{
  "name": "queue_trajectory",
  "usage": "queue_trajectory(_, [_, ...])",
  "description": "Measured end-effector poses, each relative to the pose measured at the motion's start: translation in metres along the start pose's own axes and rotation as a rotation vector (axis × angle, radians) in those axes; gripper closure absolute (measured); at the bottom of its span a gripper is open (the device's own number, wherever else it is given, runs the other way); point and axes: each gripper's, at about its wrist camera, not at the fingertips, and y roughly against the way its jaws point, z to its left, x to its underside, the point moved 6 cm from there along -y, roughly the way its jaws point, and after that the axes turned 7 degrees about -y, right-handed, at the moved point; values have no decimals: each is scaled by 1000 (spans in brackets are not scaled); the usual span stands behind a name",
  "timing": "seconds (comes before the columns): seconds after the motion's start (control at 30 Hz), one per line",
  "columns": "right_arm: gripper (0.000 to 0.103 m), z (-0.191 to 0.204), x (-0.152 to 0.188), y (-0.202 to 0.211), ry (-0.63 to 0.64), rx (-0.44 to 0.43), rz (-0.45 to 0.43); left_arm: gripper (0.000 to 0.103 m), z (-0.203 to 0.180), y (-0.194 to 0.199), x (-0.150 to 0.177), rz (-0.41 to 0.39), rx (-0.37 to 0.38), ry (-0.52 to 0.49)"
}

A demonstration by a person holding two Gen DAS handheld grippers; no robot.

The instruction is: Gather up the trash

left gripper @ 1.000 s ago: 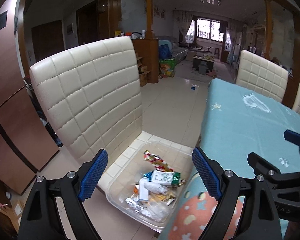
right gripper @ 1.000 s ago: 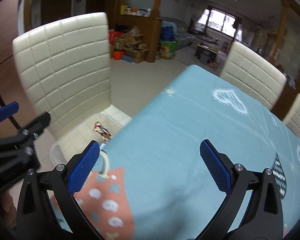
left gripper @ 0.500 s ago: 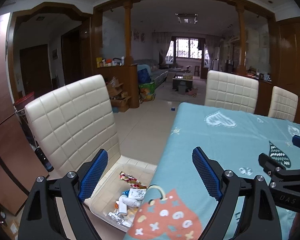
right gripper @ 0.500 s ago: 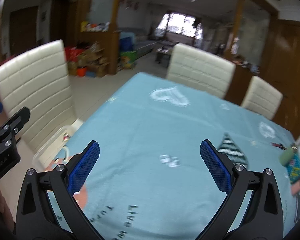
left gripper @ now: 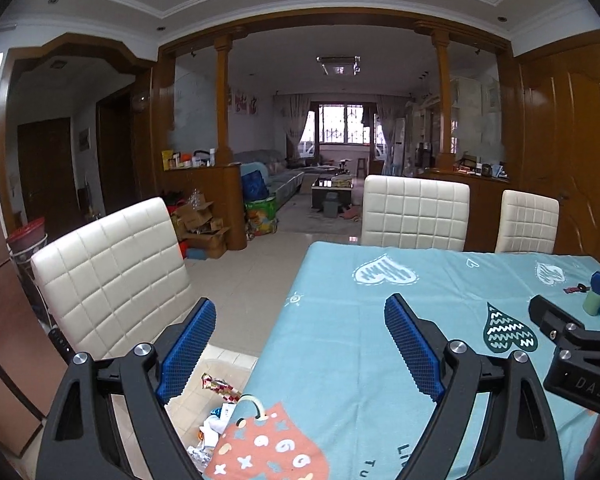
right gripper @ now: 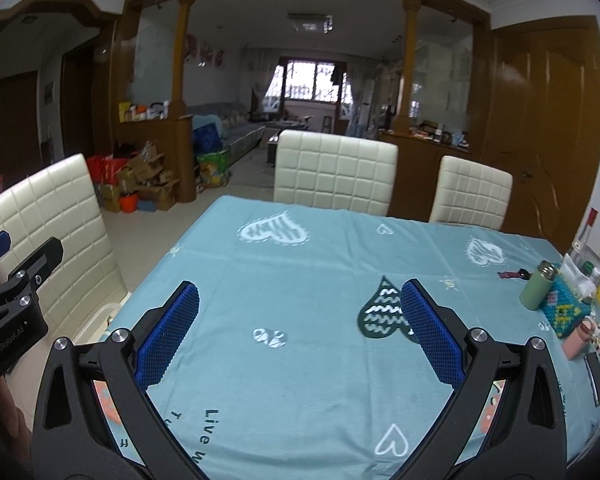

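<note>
Left gripper (left gripper: 296, 344), bottom of its frame: blue pads spread wide, nothing between them. Right gripper (right gripper: 300, 332), likewise apart and empty, over the blue tablecloth (right gripper: 320, 264). Lower left of the left view: trash (left gripper: 220, 386) (wrappers, crumpled packets) lying in a clear bin (left gripper: 214, 362) on the cream chair (left gripper: 108, 276) beside the table edge. Right edge of the right view: green flask (right gripper: 537, 285). Beyond, two more cream chairs (right gripper: 334, 172).

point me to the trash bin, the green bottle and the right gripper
trash bin (left gripper: 188, 412): left wrist view, clear bin's floor beside the wrappers, on the chair seat.
green bottle (right gripper: 537, 286): right wrist view, middle of its body.
right gripper (right gripper: 296, 322): right wrist view, midway between its blue fingertips, jaws apart.
</note>
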Motion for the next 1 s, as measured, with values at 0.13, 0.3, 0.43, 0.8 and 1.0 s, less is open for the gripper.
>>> queue_trajectory(0.13, [4,-9,-1,4,-15,4,-8,19,-6,5,-6,-14,5,5])
queue_trajectory(0.3, [4,-16,-2,7,-27,3,-11,19,-10,4,-6,-10,16,0])
queue_trajectory(0.43, [4,-18,-4,12,-40,-3,-31,19,-11,5,-9,-16,13,-1])
queue_trajectory(0.8, [4,-17,-8,10,-50,-3,-35,19,-8,4,-11,-26,0,-5])
queue_trajectory(1.0, [4,-17,-9,13,-40,7,-56,19,-7,4,-11,-25,14,-9])
